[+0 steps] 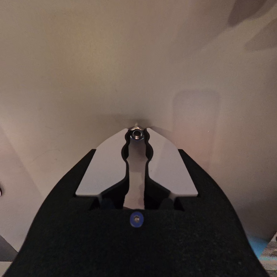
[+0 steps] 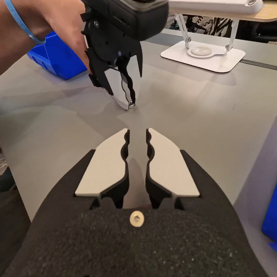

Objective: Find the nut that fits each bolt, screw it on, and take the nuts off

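My left gripper is shut on a small silver hex nut held at its fingertips, threaded hole facing the camera, pressed close to the grey table. In the right wrist view the same left gripper points down at the table with the nut at its tips, touching or just above the surface. My right gripper hovers nearer the table's front, its jaws slightly apart and empty. No bolt shows in either view.
A blue bin stands at the back left behind the left gripper, and a person's hand with a blue wristband holds that gripper. A white stand base sits at the back right. Another blue object lies at the right edge. My right fingertips sit around 15 cm from my left ones.
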Tool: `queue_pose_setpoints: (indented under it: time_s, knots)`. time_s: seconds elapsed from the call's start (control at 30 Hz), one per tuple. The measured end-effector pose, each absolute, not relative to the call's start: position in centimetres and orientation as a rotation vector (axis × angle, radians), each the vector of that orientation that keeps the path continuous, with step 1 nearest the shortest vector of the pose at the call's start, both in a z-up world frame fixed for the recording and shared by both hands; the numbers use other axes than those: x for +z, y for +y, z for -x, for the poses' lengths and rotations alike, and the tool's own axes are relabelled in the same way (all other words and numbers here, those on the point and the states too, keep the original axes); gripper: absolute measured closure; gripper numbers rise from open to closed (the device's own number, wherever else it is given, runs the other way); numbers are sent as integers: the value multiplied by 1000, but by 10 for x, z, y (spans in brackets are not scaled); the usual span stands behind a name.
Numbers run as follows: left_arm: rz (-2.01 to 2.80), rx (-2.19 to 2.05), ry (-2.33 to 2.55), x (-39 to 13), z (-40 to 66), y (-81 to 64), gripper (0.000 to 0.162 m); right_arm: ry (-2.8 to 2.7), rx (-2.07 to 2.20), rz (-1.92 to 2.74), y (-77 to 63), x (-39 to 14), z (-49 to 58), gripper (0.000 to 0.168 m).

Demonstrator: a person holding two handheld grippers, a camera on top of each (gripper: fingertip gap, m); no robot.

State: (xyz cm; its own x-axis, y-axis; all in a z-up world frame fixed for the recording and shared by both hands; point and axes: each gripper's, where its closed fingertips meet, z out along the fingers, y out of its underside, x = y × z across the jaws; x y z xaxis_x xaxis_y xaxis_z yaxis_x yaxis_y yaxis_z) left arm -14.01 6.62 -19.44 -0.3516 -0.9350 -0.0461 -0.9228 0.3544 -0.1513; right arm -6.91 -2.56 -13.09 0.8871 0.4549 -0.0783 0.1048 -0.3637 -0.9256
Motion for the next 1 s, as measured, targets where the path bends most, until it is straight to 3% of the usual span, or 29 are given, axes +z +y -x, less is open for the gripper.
queue_pose_setpoints:
  time_s: [0.07, 0.17, 0.3, 0.43, 0.67, 1.0]
  knots:
    - [1738, -206, 2422, -187, 145, 65, 129, -432, 388, 1942, -24, -132, 69, 148]
    - [1808, -368, 2145, -152, 164, 62, 119, -634, 438, 2033, -23, -140, 81, 145]
    - [1848, -689, 1546, -104, 205, 47, 120, -995, 379, 2114, 1, -139, 98, 138]
    - [1864, -959, 1169, -107, 246, 5, 123, -1255, 261, 2202, 41, -147, 117, 132]
    - [1787, -1107, 956, -114, 278, -44, 128, -1535, 130, 2366, 67, -180, 132, 136]
    - [1811, -1094, 1054, -127, 281, -48, 128, -1545, 155, 2437, 67, -189, 142, 139]
